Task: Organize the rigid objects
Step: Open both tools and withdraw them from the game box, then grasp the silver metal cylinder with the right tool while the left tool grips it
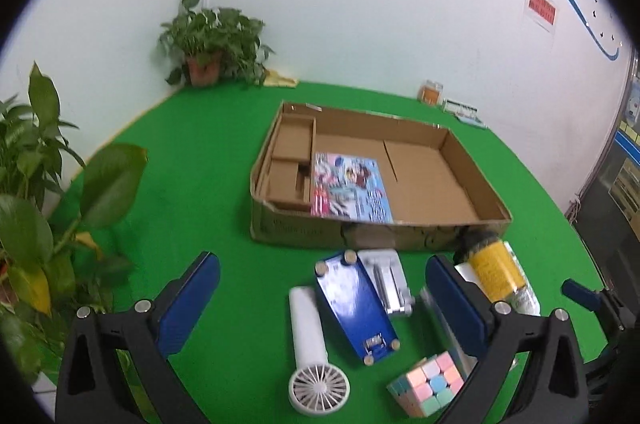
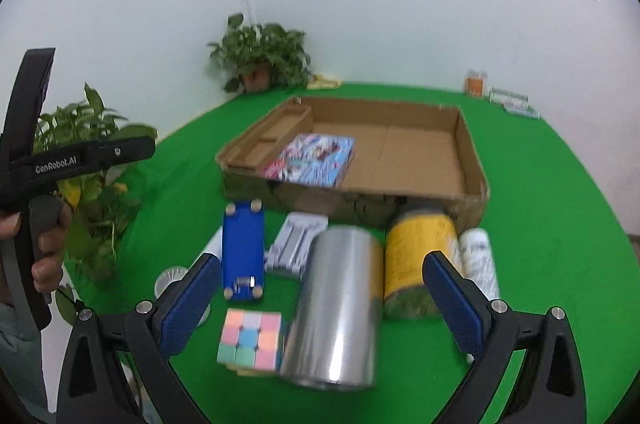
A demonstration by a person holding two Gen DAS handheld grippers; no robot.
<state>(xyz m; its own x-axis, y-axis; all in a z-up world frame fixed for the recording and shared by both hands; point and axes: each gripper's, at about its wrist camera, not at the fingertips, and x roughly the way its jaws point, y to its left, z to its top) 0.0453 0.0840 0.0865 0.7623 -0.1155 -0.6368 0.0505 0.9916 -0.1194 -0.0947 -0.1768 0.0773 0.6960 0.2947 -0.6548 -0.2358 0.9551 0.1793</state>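
Left wrist view shows the left tool [image 1: 322, 298] with its two blue pads far apart and nothing between them touching the pads. Right wrist view shows the right tool [image 2: 322, 298] the same way: pads wide apart, holding nothing.

On the green tabletop [image 1: 200, 184] sits a flat cardboard box [image 1: 492, 200]. One thing is already inside it: a colorful picture box [image 1: 350, 188], lying flat next to the small side pockets. The rest of the box floor is bare.

All the other things lie in a bunch in front of the box, still on the tabletop. They are a blue board with small round feet [image 2: 243, 252], a white folding stand [image 2: 298, 238], a white hand fan [image 1: 310, 348], a pastel puzzle cube [image 2: 250, 340], a shiny silver can [image 2: 338, 308], a yellow can [image 2: 416, 264] and a white bottle [image 2: 478, 260]. The cans lie on their sides, close together.

I think the job is near its start, and the step now is picking the next thing to grab. The silver can lies right between the right tool's pads, so it looks like the easy choice. The tool would need to go lower, squeeze around the can's round sides, lift it over the box wall and set it on the bare floor inside. A round shiny can may slip or roll, so a firm squeeze is needed.
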